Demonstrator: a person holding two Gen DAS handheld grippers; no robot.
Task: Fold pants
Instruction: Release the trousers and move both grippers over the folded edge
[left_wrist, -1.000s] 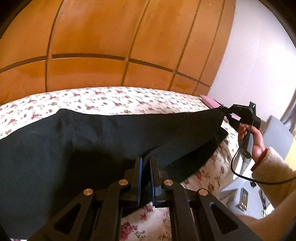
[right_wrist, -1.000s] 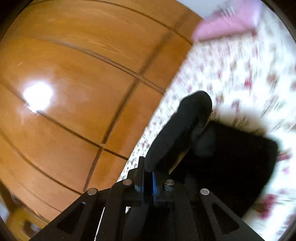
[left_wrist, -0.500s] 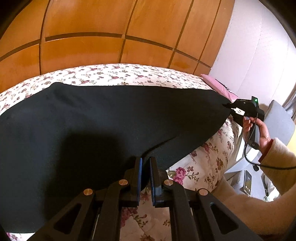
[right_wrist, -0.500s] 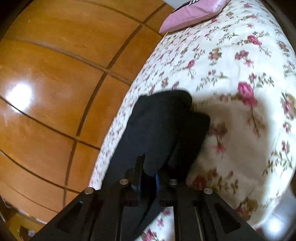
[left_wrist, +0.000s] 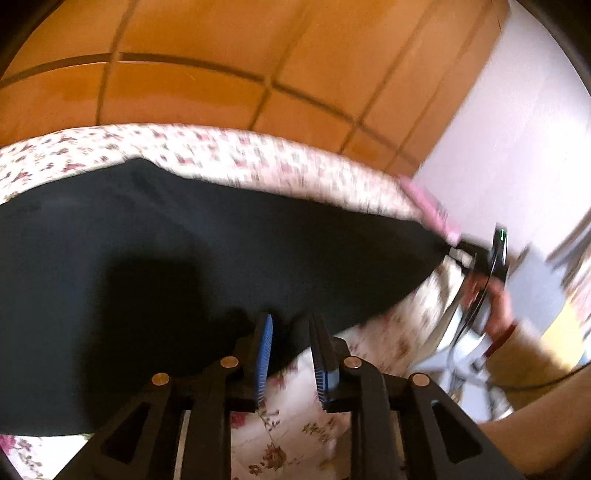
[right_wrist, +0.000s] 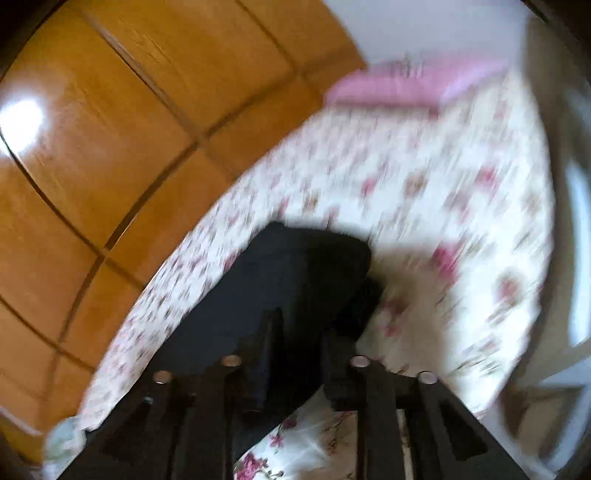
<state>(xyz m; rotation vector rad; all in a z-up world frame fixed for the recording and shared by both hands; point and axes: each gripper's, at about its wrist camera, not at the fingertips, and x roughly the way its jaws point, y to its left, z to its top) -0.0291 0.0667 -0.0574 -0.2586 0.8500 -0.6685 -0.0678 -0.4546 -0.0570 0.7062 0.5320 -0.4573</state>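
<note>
The black pants lie spread flat across the floral bedspread. My left gripper is open at the pants' near edge, its blue-padded jaws apart with cloth lying loose between them. In the right wrist view, my right gripper is open over the end of the pants on the bedspread. The right gripper also shows in the left wrist view, at the far right end of the pants, held by a hand. Both views are blurred.
An orange wooden panelled wall runs behind the bed. A pink pillow lies at the bed's head, also seen in the left wrist view. A white wall and grey furniture stand right of the bed.
Both grippers have opened and let go of the pants, which now lie flat on the bed. The right gripper has lowered its end onto the bedspread.
</note>
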